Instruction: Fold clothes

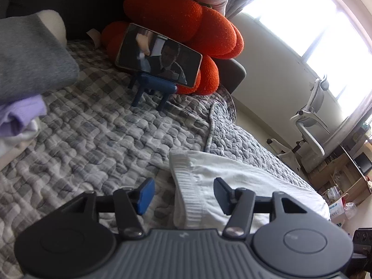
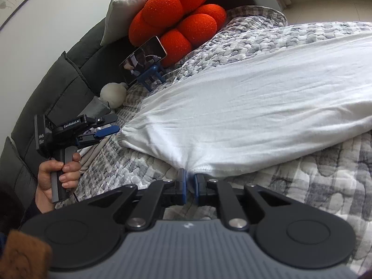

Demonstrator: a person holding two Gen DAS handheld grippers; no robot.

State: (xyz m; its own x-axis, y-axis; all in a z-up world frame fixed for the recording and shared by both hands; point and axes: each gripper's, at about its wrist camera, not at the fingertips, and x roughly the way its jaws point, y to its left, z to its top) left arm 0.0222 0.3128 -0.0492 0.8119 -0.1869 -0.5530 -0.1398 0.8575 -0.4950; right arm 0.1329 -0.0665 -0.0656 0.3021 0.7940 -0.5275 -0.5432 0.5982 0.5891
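While the left tongs (image 1: 183,195) stand wide and hold nothing, poised over the ribbed hem of the white garment (image 2: 244,107), a hand (image 2: 55,181) grips their handle at the left of the right wrist view. Spread across the quilted bed (image 2: 325,186), the garment looks light, soft and limp, likely to sag and wrinkle unless taken by two edge points at once. Farther right, the right tongs (image 2: 188,183) are pinched nearly closed on its near edge, where cloth bunches.
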